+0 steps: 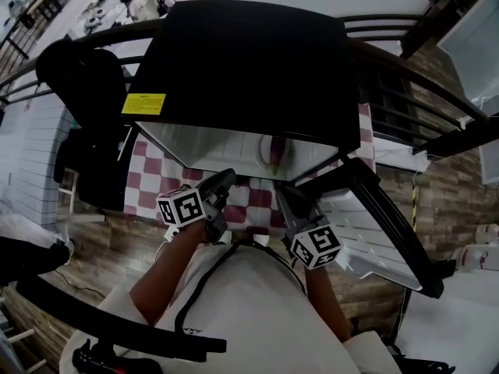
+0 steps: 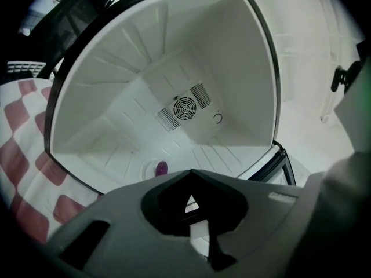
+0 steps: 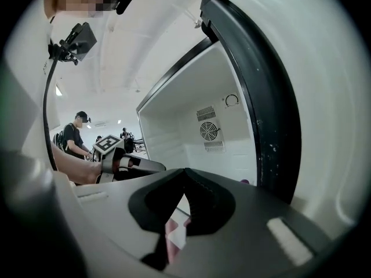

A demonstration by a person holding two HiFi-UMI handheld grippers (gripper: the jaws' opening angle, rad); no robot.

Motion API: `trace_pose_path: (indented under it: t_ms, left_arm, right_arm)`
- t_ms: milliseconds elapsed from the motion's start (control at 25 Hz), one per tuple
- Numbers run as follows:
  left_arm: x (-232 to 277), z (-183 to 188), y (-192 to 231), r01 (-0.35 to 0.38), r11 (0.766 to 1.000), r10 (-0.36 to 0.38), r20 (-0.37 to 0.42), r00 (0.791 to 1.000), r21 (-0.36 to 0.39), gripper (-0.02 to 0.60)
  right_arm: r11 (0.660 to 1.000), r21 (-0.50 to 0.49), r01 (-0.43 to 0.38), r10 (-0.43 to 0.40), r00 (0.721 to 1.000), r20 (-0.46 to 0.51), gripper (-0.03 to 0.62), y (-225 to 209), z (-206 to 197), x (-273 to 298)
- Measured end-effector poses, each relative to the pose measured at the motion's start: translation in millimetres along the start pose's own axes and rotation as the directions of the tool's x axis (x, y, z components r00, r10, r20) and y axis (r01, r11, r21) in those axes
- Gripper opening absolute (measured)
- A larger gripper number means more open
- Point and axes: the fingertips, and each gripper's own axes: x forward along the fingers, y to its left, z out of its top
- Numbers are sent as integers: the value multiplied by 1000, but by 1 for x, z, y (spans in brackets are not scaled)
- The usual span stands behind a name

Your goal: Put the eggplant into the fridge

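Eggplant (image 2: 161,168) lies inside the fridge (image 2: 116,97). Left gripper (image 2: 191,198) and right gripper (image 3: 184,204), both closed and empty, should probably push its door (image 1: 366,236) squarely shut.

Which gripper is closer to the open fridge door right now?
The right gripper: it sits beside the fridge door, which is swung open on that side. The left gripper is farther off, on the right gripper's other side.
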Motion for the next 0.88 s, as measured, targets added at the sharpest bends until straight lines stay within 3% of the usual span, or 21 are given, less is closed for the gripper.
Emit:
trace_pose_path:
  t_ms: [280, 560, 680, 880]
  left_arm:
    - [-21, 2, -19, 3, 991, -3, 0, 1000, 134, 6]
    - [-24, -9, -36, 42, 956, -26, -56, 998, 291, 6]
    - [-19, -13, -36, 55, 948, -32, -80, 996, 314, 6]
    - [-12, -12, -29, 63, 953, -38, -91, 995, 296, 6]
  right_arm:
    - [999, -21, -25, 25, 1000, 12, 6, 9, 9, -10]
    - [1000, -16, -11, 11, 1000, 13, 6, 10, 9, -13]
    - [1000, -13, 0, 0, 1000, 12, 6, 8, 7, -13]
    - [1000, -15, 13, -13, 1000, 12, 6, 6, 7, -9]
